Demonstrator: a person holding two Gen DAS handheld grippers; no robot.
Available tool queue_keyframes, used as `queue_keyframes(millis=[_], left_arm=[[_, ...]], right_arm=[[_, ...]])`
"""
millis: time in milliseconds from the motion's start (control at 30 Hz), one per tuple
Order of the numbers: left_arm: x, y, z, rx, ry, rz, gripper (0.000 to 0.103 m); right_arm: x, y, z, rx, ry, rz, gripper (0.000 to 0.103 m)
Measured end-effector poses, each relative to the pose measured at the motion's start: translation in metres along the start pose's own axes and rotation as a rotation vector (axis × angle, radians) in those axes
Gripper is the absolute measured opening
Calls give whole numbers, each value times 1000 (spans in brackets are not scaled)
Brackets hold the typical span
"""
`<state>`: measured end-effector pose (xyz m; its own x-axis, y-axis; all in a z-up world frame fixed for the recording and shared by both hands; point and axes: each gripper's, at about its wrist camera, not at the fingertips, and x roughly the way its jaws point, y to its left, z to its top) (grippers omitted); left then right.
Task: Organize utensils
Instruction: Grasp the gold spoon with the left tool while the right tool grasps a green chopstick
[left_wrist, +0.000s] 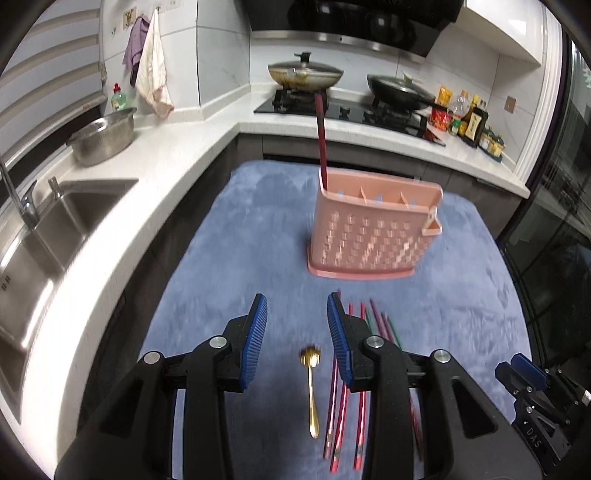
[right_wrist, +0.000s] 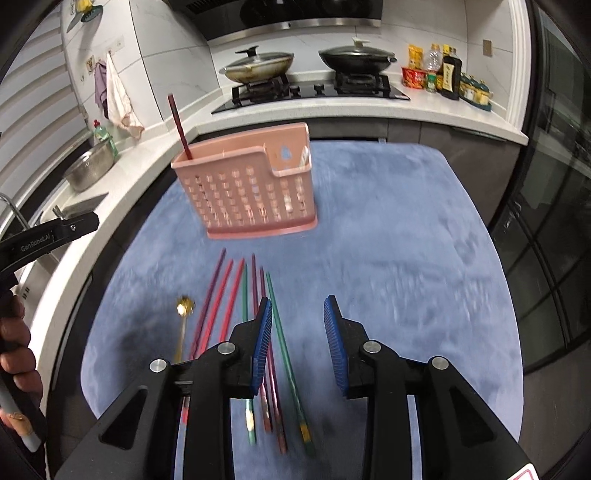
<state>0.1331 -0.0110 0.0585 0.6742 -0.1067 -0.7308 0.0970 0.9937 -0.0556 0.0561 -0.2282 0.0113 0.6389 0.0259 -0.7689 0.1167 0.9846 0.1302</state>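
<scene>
A pink perforated utensil holder (left_wrist: 364, 232) (right_wrist: 247, 188) stands on the blue mat, with one dark red chopstick (left_wrist: 322, 136) (right_wrist: 179, 125) upright in its left compartment. Several red, purple and green chopsticks (left_wrist: 341, 398) (right_wrist: 236, 295) lie on the mat in front of it. A gold spoon (left_wrist: 312, 387) (right_wrist: 183, 314) lies left of them. My left gripper (left_wrist: 297, 321) is open and empty above the spoon. My right gripper (right_wrist: 298, 325) is open and empty, its left finger over the green chopsticks. It also shows in the left wrist view (left_wrist: 524, 373).
The blue mat (left_wrist: 461, 314) (right_wrist: 406, 258) covers the table. A white L-shaped counter carries a sink (left_wrist: 44, 236), a steel bowl (left_wrist: 103, 138), a stove with two lidded pans (left_wrist: 304, 74) (right_wrist: 356, 59) and condiment bottles (left_wrist: 469, 122). A glass door is at right.
</scene>
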Motion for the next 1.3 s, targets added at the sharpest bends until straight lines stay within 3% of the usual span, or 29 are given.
queue_keyframes(millis=[500,733,900,1000,1300], left_arm=[[24,15,-86,-42,155,-17,32],[42,27,-118,-63,222,3,37],[46,27,-127,-51,232,-1,41],[49,26,-131,-47,235,-7,49],[61,20,-136,-47,263,-6,49]], right_arm=[[20,-7,-86,-7,111,-21,30],[39,-6,-108,-15,155,-16,30],[50,-9,-114,-4,180,-14,30],[54,-10,-117,2,190,-11,29],[60,-6,-118,-17,193,-17,24]])
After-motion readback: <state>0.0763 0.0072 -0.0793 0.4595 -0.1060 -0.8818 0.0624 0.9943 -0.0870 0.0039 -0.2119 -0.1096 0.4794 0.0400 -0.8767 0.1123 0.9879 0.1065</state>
